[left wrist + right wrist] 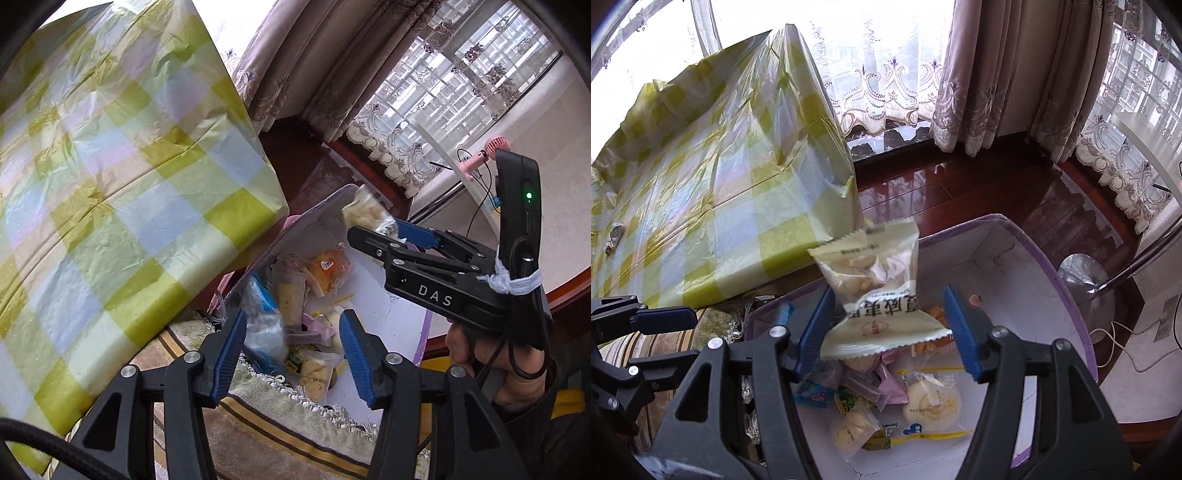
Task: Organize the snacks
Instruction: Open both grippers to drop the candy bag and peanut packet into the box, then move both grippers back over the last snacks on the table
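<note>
Right claw (886, 328) spread, cream snack packet (875, 291) loose between its pads above the purple-rimmed box (1067, 280). Left claw (293, 354) spread, empty, over the box's near corner. Risk (judgement): the falling packet glances off a pad and lands outside the rim.

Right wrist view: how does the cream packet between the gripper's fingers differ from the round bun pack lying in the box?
The cream packet hangs tilted between the fingers of the right gripper, above the box; the bun pack lies flat on the box floor. The cream packet is pinched at its middle and shows several small pieces; the bun pack is smooth, clear, yellow-edged, with one round bun. Both are sealed snacks.
</note>
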`<state>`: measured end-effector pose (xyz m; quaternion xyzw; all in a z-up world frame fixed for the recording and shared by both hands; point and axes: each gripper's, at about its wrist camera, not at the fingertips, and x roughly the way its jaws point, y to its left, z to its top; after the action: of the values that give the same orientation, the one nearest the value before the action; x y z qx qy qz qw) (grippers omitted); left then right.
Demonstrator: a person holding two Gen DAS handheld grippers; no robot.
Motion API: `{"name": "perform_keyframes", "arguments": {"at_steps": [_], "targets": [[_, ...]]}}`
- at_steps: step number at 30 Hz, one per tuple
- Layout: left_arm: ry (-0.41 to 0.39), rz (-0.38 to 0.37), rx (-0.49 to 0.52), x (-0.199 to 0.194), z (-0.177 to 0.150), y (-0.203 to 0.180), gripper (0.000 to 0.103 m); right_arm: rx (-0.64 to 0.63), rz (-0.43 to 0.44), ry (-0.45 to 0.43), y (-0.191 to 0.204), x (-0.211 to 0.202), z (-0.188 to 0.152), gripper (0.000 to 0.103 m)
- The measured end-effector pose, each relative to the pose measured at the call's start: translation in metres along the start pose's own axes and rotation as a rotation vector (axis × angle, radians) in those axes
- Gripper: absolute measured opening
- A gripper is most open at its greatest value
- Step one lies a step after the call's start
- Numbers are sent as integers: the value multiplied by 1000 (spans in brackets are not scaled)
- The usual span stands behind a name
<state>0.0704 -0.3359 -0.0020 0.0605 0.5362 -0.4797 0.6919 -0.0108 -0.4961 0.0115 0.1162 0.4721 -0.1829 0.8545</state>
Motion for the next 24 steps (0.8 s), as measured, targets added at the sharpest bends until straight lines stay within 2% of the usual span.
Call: {"name": "perform_keyframes", "arguments": {"at_steps": [11,24], "targets": [[-31,9,-37,-8,-1,10,55,-7,13,8,7,1,-1,72],[-140,115,-130,-46,2,63,55,-59,52,3,44,-2,10,75]]}}
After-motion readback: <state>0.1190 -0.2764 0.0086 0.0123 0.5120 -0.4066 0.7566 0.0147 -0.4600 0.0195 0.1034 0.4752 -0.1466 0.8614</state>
